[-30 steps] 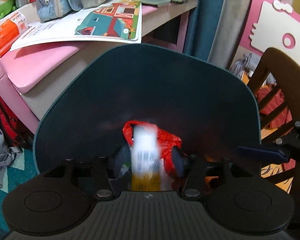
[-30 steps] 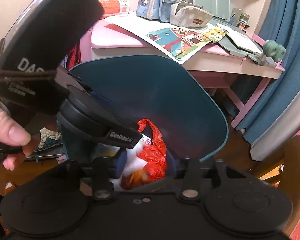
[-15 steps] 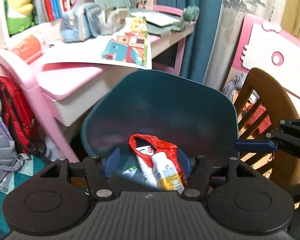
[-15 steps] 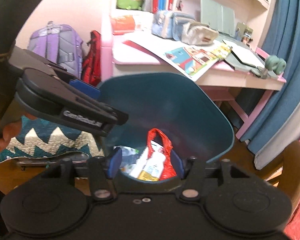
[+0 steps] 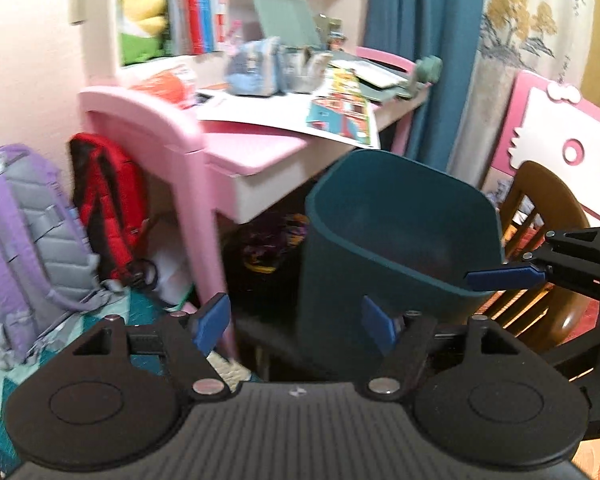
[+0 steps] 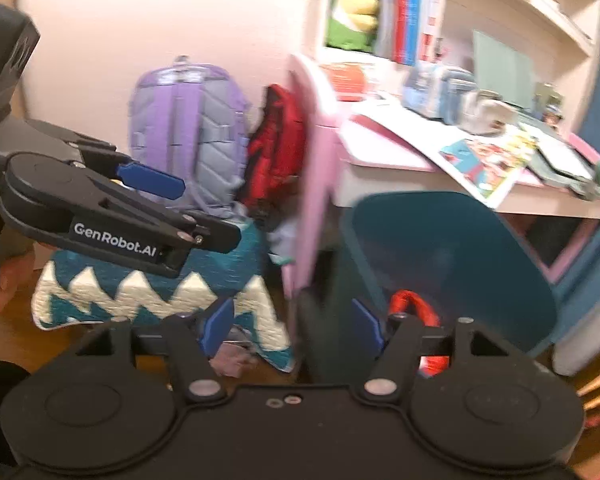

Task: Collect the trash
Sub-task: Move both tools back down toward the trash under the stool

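Both grippers point(image 5: 294, 322) point(image 6: 292, 326) just spreading, empty, red bag point(image 6: 414, 306) inside teal bin point(image 6: 452, 248) visible only from right wrist

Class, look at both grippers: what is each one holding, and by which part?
Nothing is held. The left gripper and right gripper both have open, empty jaws that have just been opening, beside the teal bin.

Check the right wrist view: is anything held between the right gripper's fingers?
No, the right gripper stands open with nothing between its blue pads.
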Available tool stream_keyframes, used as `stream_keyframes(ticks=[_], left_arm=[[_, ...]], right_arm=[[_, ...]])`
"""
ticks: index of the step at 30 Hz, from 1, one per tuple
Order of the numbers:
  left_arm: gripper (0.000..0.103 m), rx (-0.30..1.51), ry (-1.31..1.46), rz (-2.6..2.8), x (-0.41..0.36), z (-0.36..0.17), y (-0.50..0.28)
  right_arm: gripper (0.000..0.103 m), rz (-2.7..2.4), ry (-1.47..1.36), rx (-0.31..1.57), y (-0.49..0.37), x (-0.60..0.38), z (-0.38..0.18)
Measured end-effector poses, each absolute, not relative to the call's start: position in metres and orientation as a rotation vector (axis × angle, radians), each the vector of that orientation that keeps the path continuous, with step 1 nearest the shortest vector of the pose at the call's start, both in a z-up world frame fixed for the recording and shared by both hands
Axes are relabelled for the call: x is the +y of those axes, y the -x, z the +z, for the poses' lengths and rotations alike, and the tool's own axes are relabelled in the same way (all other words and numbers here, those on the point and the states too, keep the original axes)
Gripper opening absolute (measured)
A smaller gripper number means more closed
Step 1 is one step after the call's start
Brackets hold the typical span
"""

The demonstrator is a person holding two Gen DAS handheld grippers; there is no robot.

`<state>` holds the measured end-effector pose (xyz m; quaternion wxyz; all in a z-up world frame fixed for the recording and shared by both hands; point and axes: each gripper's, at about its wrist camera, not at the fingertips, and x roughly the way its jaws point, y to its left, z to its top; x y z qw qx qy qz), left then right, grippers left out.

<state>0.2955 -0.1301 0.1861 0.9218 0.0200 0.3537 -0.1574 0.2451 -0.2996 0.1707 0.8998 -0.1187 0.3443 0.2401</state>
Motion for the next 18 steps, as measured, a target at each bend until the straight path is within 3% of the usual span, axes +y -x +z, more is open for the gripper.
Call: stream_keyframes(ticks=[2,4,14,18], left_arm=[[0.073,0.723,-0.019,-0.296,-0.108,0.182,-0.286],[0.080,0.724,0.003,-0.265,-0.086,0.176,-0.276],[0.081,0.753,0.077,-0.088,0.032,0.099,-0.237],[0.093,0.789,0.133,-0.050,0.077,0.052,-0.231]], right_arm=[[0.073,0.536,0.230,0.711,-0.244,-0.284,0.165],[0.075,0.572,0.220,0.715,-0.243,-0.267,0.156],[0.094,0.727,0.217,0.776,-0.251,-0.183,0.076],[0.098,0.751,0.232,0.825,-0.261,-0.151,0.031]])
